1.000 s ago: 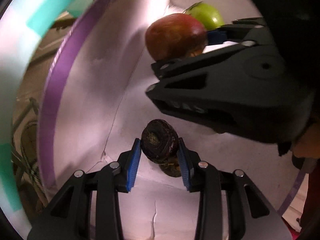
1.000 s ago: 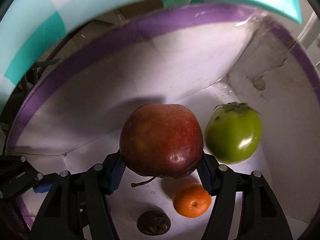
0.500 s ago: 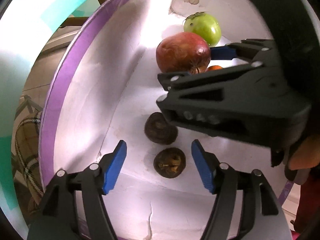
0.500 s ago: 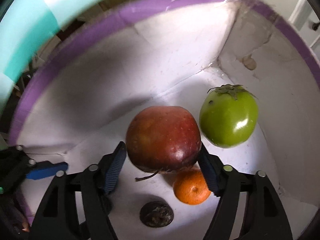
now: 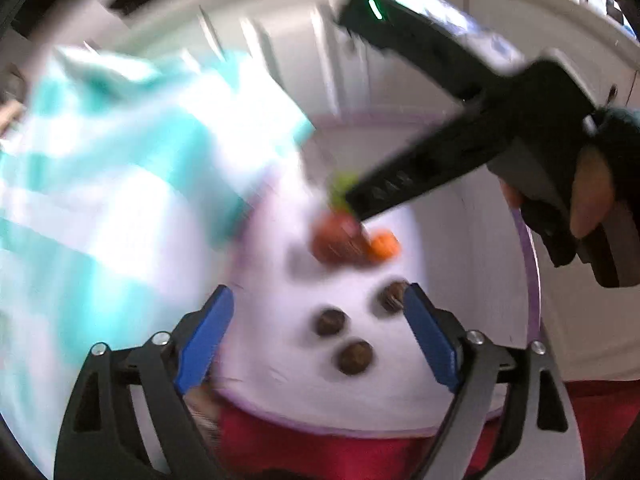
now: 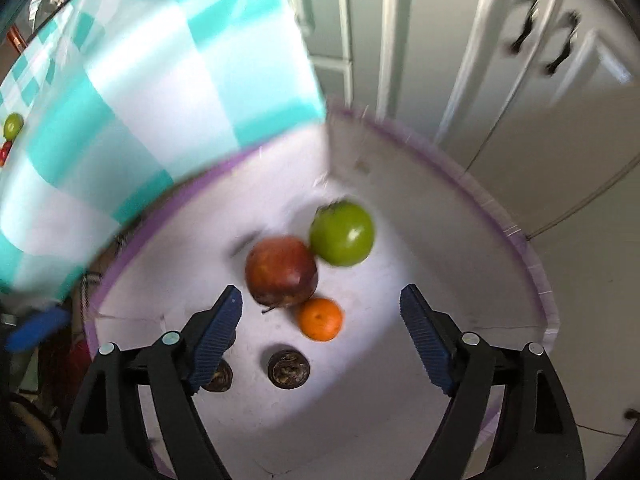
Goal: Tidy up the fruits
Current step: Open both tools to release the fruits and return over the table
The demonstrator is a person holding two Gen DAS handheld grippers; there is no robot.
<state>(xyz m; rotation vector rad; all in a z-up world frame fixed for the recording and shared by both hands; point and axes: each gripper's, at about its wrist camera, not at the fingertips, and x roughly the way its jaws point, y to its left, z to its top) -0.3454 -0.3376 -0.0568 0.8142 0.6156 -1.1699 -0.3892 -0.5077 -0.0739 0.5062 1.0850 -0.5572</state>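
Two views examined. Left wrist view (heavily blurred): the left gripper [image 5: 318, 334] has its jaws opening with nothing pressed between the blue pads; three dark brown fruits lie on the white box [image 5: 452, 264] floor below, one [image 5: 330, 322] near centre, one [image 5: 355, 357] at 5 o'clock of it, one [image 5: 394, 295] just beside the right-hand pad. A red apple [image 5: 338, 240] lies at 12 o'clock of these, an orange [image 5: 385, 245] touching it at 3 o'clock, a green fruit [image 5: 340, 188] partly hidden behind the right gripper [image 5: 354, 200], held by a hand [image 5: 592, 192].

Right wrist view: the right gripper [image 6: 320, 336] is likewise opening, empty. Inside the purple-rimmed box [image 6: 516, 248] the apple [image 6: 281, 272] touches the green fruit [image 6: 342, 234] at 1 o'clock and the orange [image 6: 320, 319] at 5 o'clock. One dark fruit [image 6: 288, 363] lies at 6 o'clock; another [image 6: 218, 376] is half hidden behind the left pad. A teal checked cloth [image 6: 152, 92] hangs at 10 o'clock.
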